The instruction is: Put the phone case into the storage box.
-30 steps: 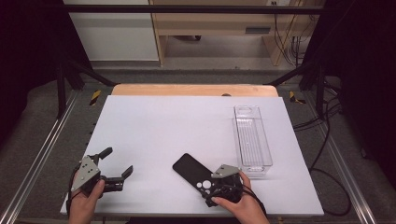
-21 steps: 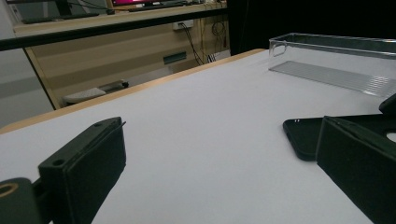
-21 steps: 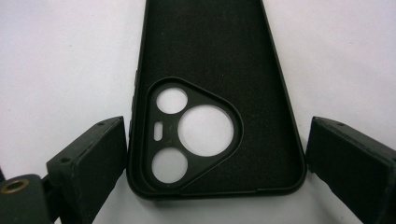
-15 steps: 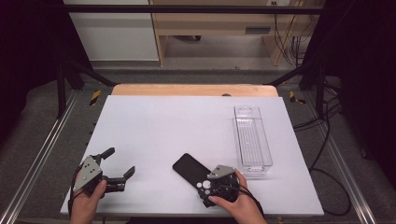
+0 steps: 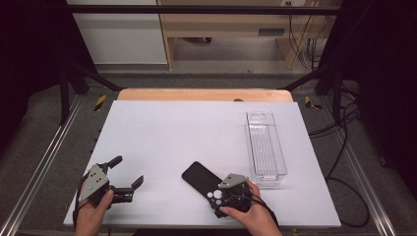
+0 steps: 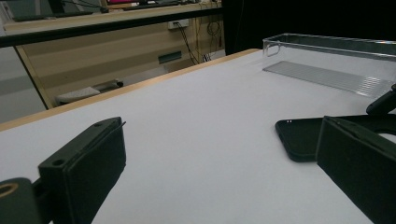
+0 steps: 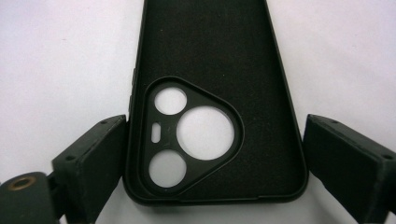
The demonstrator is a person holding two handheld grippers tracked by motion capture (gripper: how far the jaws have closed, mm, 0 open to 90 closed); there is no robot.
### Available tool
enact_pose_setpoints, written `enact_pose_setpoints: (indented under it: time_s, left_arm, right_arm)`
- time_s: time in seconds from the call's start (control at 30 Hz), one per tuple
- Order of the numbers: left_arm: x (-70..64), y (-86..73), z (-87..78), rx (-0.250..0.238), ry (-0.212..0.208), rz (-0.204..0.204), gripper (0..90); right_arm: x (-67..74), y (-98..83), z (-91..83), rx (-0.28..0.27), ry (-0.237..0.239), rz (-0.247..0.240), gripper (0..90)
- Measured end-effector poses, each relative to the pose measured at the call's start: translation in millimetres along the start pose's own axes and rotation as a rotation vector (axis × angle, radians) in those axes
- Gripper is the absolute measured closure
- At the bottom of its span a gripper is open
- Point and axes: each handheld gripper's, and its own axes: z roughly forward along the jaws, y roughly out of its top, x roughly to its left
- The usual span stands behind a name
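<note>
The right gripper [image 7: 212, 154] straddles the phone case [image 7: 210, 70] — jaws just narrowing, not yet pinching; next, clamp its sides.

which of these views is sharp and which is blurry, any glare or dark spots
High view: soft and low in detail, even light on the white table, surroundings dark. Left gripper view: the near jaws are blurred, the clear tray shows faint glints on its rim. Right gripper view: the phone case is fairly sharp, its black inside swallowing detail, and the table looks washed out and slightly purple.

Black gripper [image 5: 124, 177], grey three-cornered plate [image 5: 95, 182]
</note>
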Motion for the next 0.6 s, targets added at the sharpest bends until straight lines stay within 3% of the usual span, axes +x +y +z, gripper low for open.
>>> enact_pose_setpoints:
  time_s: [0.33, 0.6]
  left_arm:
    - [-0.2, -0.1, -0.1, 0.000, -0.001, 0.000, 1.8]
    - [-1.7, 0.5, 1.0, 0.003, -0.004, 0.007, 1.8]
  right_arm:
    - [-2.9, 6.4, -2.3, 0.043, 0.015, 0.002, 14.6]
    - [-1.8, 8.8, -8.3, 0.025, 0.008, -0.002, 15.4]
